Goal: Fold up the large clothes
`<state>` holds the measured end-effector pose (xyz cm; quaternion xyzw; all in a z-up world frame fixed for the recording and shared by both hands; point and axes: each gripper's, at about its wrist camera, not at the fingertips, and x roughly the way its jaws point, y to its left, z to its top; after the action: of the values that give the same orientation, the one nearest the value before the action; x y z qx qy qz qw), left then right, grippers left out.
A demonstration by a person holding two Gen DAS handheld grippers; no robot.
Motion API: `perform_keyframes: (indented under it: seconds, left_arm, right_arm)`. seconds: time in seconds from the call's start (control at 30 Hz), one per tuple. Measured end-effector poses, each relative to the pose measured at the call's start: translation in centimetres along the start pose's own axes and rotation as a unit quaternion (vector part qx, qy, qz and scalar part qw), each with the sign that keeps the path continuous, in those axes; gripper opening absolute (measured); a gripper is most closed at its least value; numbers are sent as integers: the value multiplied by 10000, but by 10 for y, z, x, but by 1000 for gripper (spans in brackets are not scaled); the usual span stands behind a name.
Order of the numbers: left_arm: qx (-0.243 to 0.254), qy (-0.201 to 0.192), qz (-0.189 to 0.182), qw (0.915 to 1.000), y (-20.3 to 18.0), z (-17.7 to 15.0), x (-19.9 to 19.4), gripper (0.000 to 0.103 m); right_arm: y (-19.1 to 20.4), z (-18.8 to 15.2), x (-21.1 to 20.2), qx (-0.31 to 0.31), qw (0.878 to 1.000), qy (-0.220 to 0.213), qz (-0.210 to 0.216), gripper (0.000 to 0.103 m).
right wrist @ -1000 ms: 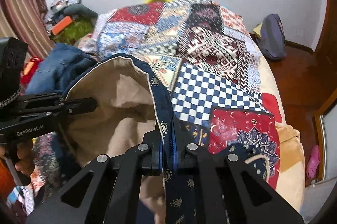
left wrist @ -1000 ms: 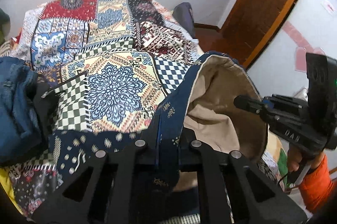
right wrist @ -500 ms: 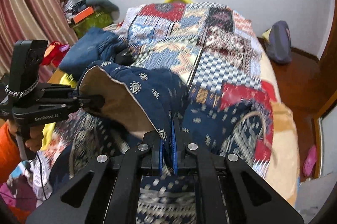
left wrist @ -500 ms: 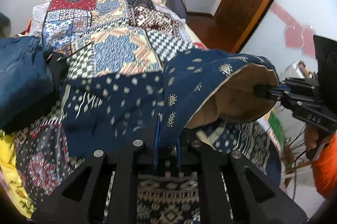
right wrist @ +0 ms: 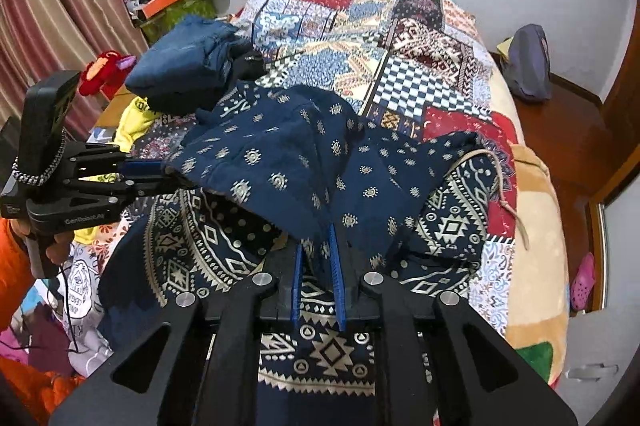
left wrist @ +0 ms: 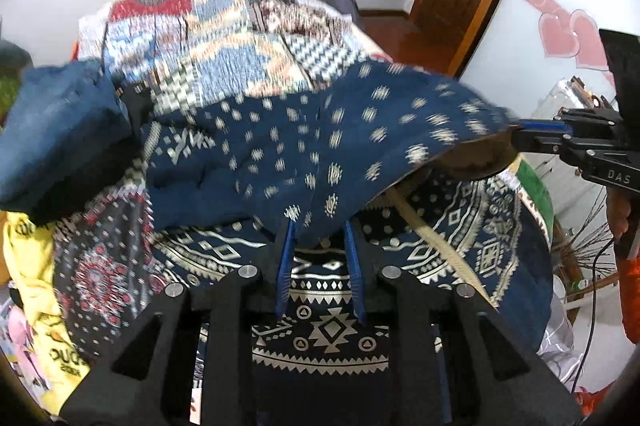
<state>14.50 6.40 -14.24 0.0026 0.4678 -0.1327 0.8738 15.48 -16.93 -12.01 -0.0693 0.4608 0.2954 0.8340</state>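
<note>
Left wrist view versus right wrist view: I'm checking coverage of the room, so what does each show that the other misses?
Only the left wrist view shows the pink heart stickers on the wall. Only the right wrist view shows the striped curtain and the pink shoe on the floor. Both show the navy patterned garment draped over the patchwork bedspread, the folded blue clothes and the purple bag.

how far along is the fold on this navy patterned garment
Done: one half of the garment is doubled over the other on the quilt. In hand: left gripper and right gripper sit at the folded edge; their jaws have just been opening, cloth between them. Left: let go, then probably fold it smaller; it looks wide.
</note>
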Motion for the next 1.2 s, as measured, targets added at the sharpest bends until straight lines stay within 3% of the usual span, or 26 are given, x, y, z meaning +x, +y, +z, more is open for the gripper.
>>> perform_keyframes:
  seconds: [0.17, 0.23, 0.43, 0.6, 0.87, 1.0, 1.2]
  left_arm:
    - [32, -501, 92, 9987, -2, 22, -28, 25]
    - [-4, -670, 142, 9977, -1, 35, -32, 30]
    - [-244, -628, -126, 9976, -1, 68, -7, 31]
    - [-200, -163, -198, 9995, -11, 67, 44, 31]
    - [150, 677, 344, 9970, -11, 25, 120, 31]
    - [230, 520, 350, 9978, -10, 17, 115, 32]
    - [-57, 283, 214, 9994, 3, 24, 86, 55]
  right_arm:
    - [-1, 8, -24, 0, 9993, -367, -46, 12]
    - [-1, 13, -31, 4, 9985, -542, -76, 12]
    - [-14, 32, -18, 263, 9974, -657, -114, 14]
    - [-26, 33, 26, 592, 9980, -230, -75, 16]
    - [-42, -8, 110, 784, 9923, 949, -145, 16]
    - [-43, -21, 113, 784, 9926, 922, -61, 17]
    - [-52, -12, 86, 755, 9938, 792, -171, 18]
